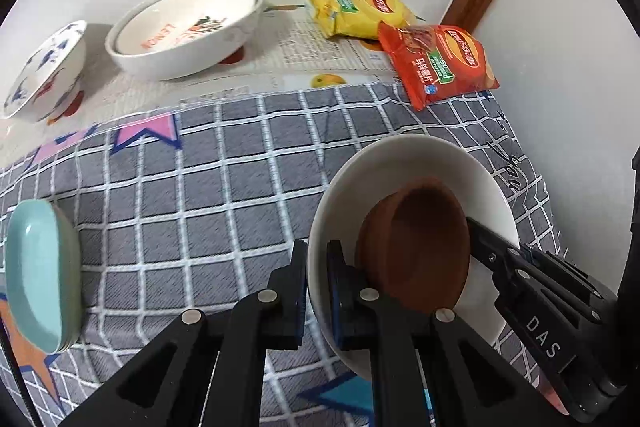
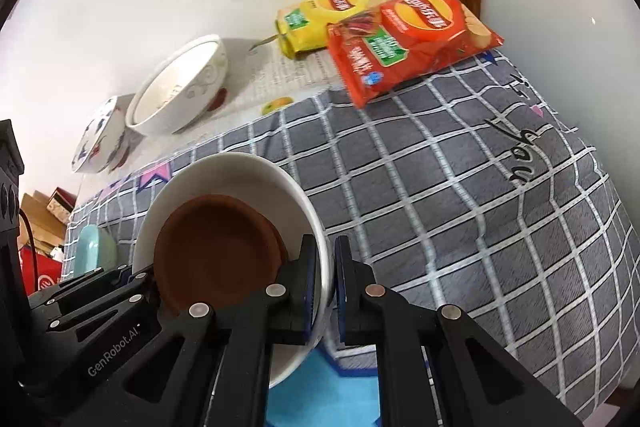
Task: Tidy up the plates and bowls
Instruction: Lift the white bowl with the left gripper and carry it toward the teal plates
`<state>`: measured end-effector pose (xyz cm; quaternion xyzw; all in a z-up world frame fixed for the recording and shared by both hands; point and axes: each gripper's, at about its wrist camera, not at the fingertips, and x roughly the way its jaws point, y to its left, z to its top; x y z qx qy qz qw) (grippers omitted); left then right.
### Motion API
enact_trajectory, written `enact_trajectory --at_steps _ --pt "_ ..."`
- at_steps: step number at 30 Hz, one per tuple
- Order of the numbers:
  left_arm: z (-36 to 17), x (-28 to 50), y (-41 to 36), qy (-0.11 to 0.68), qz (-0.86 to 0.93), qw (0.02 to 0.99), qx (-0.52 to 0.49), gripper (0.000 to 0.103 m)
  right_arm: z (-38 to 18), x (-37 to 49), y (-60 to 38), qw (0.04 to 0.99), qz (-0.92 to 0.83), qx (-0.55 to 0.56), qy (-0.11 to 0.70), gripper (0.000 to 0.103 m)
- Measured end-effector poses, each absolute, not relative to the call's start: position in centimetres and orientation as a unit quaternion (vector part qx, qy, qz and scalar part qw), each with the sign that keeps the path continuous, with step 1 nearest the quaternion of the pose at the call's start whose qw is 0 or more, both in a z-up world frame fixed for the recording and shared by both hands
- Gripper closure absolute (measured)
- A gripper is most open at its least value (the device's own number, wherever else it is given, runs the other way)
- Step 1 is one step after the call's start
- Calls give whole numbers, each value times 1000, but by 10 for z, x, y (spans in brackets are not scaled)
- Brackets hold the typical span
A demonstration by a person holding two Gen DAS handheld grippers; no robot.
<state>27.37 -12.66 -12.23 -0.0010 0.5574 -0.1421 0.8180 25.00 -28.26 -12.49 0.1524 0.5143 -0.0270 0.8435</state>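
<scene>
Both tongs are clamped on the white bowl's [image 1: 404,163] rim: left tongs [image 1: 318,291] one side, right tongs [image 2: 332,287] opposite. A brown dish [image 2: 216,251] sits inside. Open checked cloth [image 1: 224,187] lies toward the bench's far edge, where the lemon bowl [image 1: 184,27] stands.

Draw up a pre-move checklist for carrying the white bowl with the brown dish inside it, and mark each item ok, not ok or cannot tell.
1. Left gripper clamped on the white bowl's rim: ok.
2. Right gripper clamped on the opposite rim: ok.
3. Brown dish seated inside the bowl: ok, though tilted.
4. Bowl clear of the checked cloth: cannot tell.
5. Free cloth between the bowl and the teal plates: ok.
6. Large lemon-print bowl apart from the small patterned bowl: ok.
</scene>
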Motion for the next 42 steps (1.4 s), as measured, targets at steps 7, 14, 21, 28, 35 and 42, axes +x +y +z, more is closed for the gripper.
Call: enact_trajectory --at_steps 7,14,21,28,35,42 --pt "-115 260 -94 551 -132 824 -15 93 -115 240 -253 849 -16 149 506 94" --pt "-111 251 -63 546 -121 828 -25 93 -111 235 -223 852 -1 140 505 94" --pt "-110 246 -33 544 -113 831 -37 93 -108 234 -194 853 12 131 505 94" --pt "-110 244 -5 541 -101 833 -45 93 -109 236 -164 853 27 123 506 94" --pt "-110 242 20 539 -88 836 -56 93 -109 241 -141 852 41 123 507 94" --pt "-109 243 43 535 -76 838 -67 93 -108 247 -117 855 53 115 504 94"
